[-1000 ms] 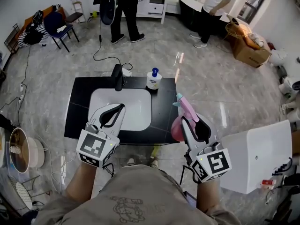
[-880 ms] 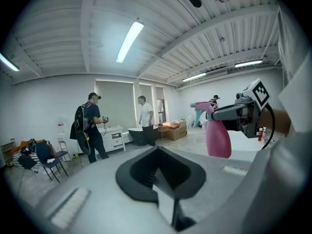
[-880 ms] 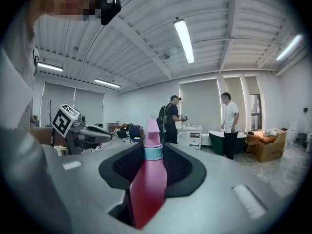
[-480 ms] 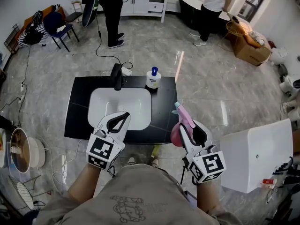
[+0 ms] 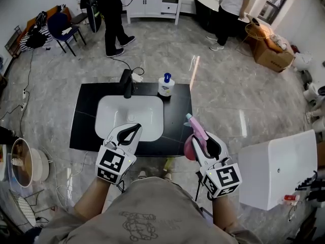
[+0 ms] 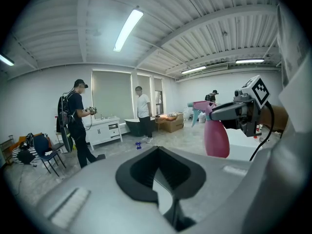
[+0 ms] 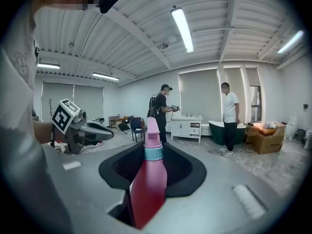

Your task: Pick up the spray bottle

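The spray bottle is pink, with a light blue collar and a pale blue nozzle; no writing can be read on it. The right gripper holds it in the air by the neck, jaws pressed on both sides, with the round body hanging below, upright. In the head view it shows just beside the front right corner of the black counter. The only print on the gripper is the black and white square pattern of its marker cube. The left gripper has its jaws together with nothing between them, over the front edge of the white sink. Behind the sink stand a black tap and a white bottle with a blue cap; its label is too small to read. Two people stand far behind, well apart from the counter.
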Tool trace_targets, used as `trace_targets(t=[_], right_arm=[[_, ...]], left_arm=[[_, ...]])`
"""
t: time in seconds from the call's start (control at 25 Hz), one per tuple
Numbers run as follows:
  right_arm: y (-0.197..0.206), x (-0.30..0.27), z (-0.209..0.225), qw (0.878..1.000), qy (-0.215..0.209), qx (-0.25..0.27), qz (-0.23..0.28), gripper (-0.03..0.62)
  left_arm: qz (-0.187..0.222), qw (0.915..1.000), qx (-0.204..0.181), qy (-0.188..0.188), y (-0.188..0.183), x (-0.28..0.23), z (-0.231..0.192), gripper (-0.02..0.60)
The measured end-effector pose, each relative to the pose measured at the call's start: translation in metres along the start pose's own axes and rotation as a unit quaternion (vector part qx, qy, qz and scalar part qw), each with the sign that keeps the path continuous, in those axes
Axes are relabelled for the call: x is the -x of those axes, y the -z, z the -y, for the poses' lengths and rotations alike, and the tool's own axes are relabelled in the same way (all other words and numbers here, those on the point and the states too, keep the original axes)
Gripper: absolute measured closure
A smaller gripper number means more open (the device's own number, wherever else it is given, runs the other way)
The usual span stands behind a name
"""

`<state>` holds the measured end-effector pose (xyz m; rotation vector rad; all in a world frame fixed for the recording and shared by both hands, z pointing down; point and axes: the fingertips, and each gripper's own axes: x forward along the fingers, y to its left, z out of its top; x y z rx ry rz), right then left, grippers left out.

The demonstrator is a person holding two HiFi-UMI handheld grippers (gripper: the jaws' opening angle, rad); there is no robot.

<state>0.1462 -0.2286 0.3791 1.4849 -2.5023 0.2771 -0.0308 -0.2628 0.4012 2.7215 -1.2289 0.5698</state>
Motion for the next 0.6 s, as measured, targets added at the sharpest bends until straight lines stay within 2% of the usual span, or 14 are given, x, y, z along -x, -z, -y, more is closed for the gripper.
trace_targets(t=[0.36, 0.6], right_arm=[[-0.005, -0.003, 0.006, 1.0, 0.004, 0.006, 0.006, 0.434], [-0.007, -0.002, 0.005, 1.0, 0.006, 0.005, 0.007, 0.434]], left_arm=[[0.001, 1.0, 0.001, -0.005, 0.0, -0.003, -0.005, 0.581], [0.017, 0.9997, -0.006, -0.016, -0.002, 0.001, -0.011, 0.581]])
